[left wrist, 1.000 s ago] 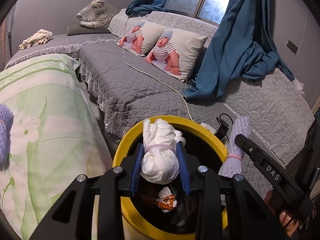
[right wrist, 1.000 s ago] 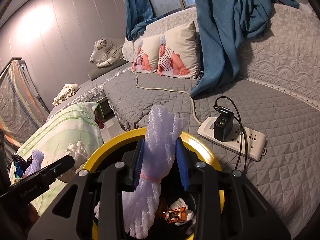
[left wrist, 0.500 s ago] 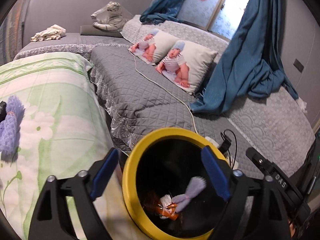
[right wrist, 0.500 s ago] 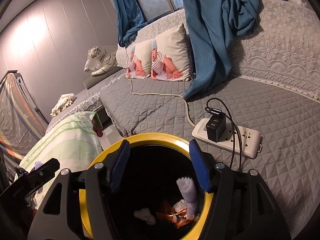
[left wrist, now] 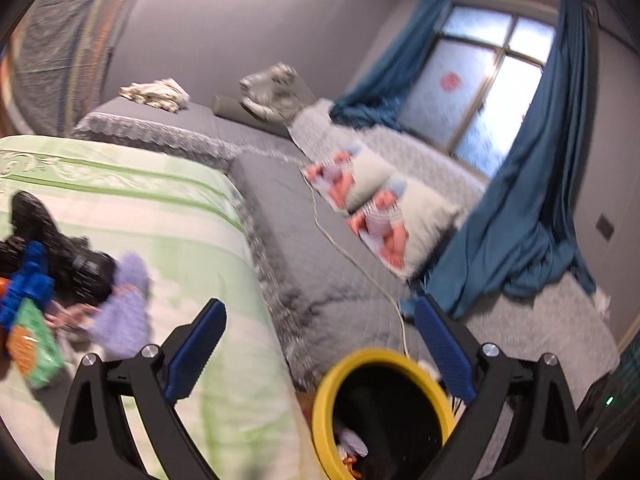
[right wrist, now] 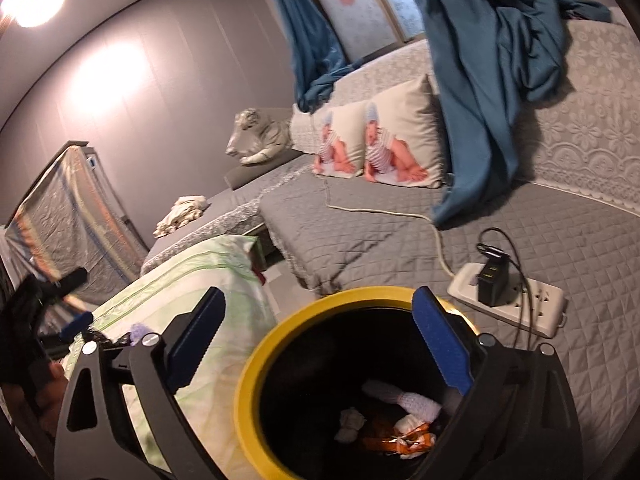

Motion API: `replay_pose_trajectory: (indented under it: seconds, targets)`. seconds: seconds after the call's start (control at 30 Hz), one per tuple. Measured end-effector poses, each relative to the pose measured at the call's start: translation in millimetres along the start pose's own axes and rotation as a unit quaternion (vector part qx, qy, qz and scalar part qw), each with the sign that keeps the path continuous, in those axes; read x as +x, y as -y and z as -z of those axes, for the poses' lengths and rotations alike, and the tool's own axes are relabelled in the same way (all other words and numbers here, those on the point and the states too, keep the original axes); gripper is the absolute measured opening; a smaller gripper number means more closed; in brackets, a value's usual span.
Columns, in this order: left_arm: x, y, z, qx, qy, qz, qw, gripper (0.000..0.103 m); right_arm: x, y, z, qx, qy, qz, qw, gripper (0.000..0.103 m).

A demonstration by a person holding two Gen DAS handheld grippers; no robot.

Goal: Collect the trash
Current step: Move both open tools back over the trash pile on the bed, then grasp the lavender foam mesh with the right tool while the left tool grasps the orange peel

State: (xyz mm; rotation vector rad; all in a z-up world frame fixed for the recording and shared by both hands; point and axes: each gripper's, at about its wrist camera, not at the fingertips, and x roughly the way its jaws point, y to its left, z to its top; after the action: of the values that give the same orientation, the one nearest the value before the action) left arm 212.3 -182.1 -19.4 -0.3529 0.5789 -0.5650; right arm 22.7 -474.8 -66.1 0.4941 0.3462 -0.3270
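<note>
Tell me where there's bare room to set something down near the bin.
Free: the grey quilt between the white cord and the yellow-rimmed bin, and the green sheet toward its far edge. Crowded: the sheet's left side, with a purple foam roll and snack packet, and the quilt around the power strip.
</note>
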Motion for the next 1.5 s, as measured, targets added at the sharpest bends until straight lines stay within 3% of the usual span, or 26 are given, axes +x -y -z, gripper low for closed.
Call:
replay_pose_trajectory:
  seconds: [0.47,0.67,0.77,0.93,1.13,1.33,1.5]
  targets:
    - [-124.1,-100.2,-67.2,-0.052,0.101,-0.062,0.9916,0.095,-6.2,-101.4,5.2,-0.093,0.019,-0.079,0.992,0.095]
    - [-176.8,-145.9,-70.7,-0.063,0.136,-0.111,0.9825,0.095,8.4,-148.4,11.9,-0.133,0.008,-0.11,0.985,0.095]
    - [-188.7,-161.7,-62.0,-0.051,0.141,-0.16,0.9756,0.095,28.6,-176.3,18.4,-0.164,-0.013,-0.116,0.979,0.095]
    - [-190.0,-189.3,-28.6,-0.047,0.128,-0.23,0.9637,0.095,71.9,-218.6,34.4,-0.189,-0.079,-0.122,0.971,0.094]
    - [-157.5,-224.8,9.0,-0.006,0.047,-0.288,0.9565,0.095,118.6,-253.9,52.7,-0.213,-0.126,-0.117,0.962,0.094]
    - [-132.1,-255.4,22.1,-0.001,-0.007,-0.279,0.9601,0.095,155.2,-279.4,74.9,-0.235,-0.172,-0.124,0.949,0.094]
    - [-111.7,-254.4,27.6,0.034,-0.032,-0.27,0.9618,0.095,177.6,-292.4,88.4,-0.237,-0.209,-0.131,0.94,0.094]
